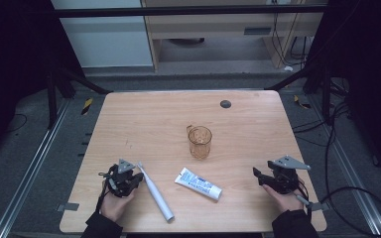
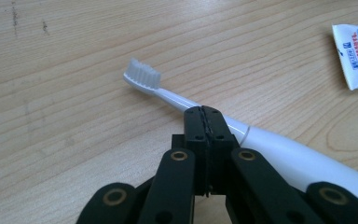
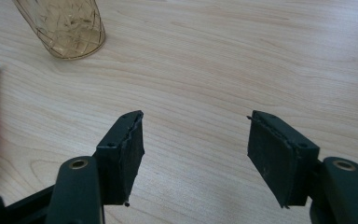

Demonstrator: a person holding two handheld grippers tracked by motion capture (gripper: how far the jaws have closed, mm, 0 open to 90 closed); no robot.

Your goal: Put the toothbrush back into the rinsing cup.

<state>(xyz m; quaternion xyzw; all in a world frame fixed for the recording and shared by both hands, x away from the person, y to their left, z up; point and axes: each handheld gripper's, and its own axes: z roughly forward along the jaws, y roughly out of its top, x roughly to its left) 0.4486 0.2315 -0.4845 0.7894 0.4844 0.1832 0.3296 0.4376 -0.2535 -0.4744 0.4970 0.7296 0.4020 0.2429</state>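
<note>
Centrally, amber cup point(image 1: 199, 142) upright, nothing visible inside; left tool point(image 2: 204, 122) shut, right tool point(image 3: 193, 140) wide, both unladen.

— How does the left gripper point(image 2: 204, 122) stand?
— Low by the table's near-left corner, jaws pressed flat together, nothing between them.
— And the right gripper point(image 3: 196, 140)?
— Near the right edge, jaws standing wide apart.

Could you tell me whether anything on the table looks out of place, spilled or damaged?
Nothing is spilled or broken. The toothbrush and toothpaste tube lie flat on the table, and the amber cup stands upright. One oddity: the left claw is shut with nothing between its pads, just over the toothbrush neck. The right claw is open.
</note>
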